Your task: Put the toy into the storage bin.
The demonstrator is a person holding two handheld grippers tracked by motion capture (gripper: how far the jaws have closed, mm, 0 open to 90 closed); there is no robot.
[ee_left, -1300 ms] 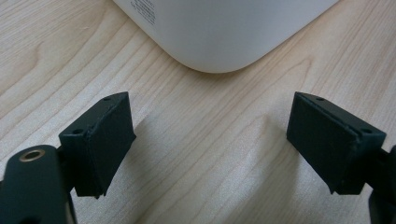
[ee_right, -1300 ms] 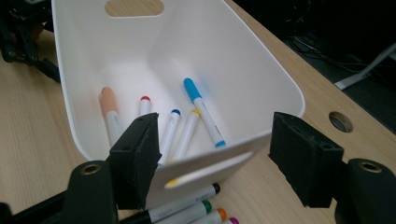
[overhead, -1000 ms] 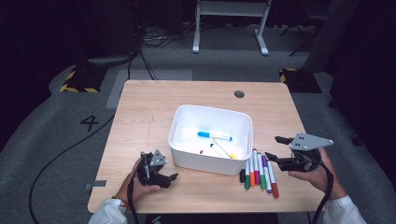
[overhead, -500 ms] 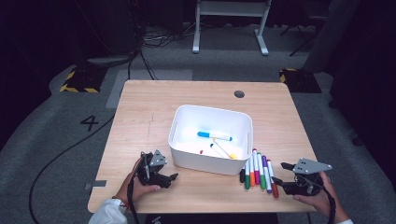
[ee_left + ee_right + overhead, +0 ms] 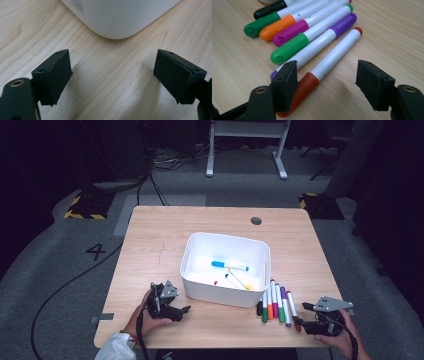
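Markers lie in a row on the table (image 5: 150,235) just right of the white bin (image 5: 226,269), and the red-capped marker (image 5: 329,60) at the row's outer edge is the one I am going for. Nearest to me, my right gripper (image 5: 327,85) has dropped from above the row's right side down to table level, so its jaws now stand apart with that marker's cap end between them; the left pad sits right against the cap, the right pad is well clear, so nothing is gripped yet. To me that descent means the approach is done and the squeeze comes next. Beside the red one lie a purple marker (image 5: 319,41), a green-capped marker (image 5: 289,48), then magenta, orange, a second green one and black, packed tight, so I judge the risk to be pinching the purple neighbour too. My left gripper (image 5: 170,307) rests on the table just left of the bin's near corner, jaws wide with only bare wood between them, unmoved. Farther off, inside the bin, a blue-capped marker (image 5: 229,266) and a yellow-capped one (image 5: 239,281) already lie on the floor, so I take the sorting as partly done.
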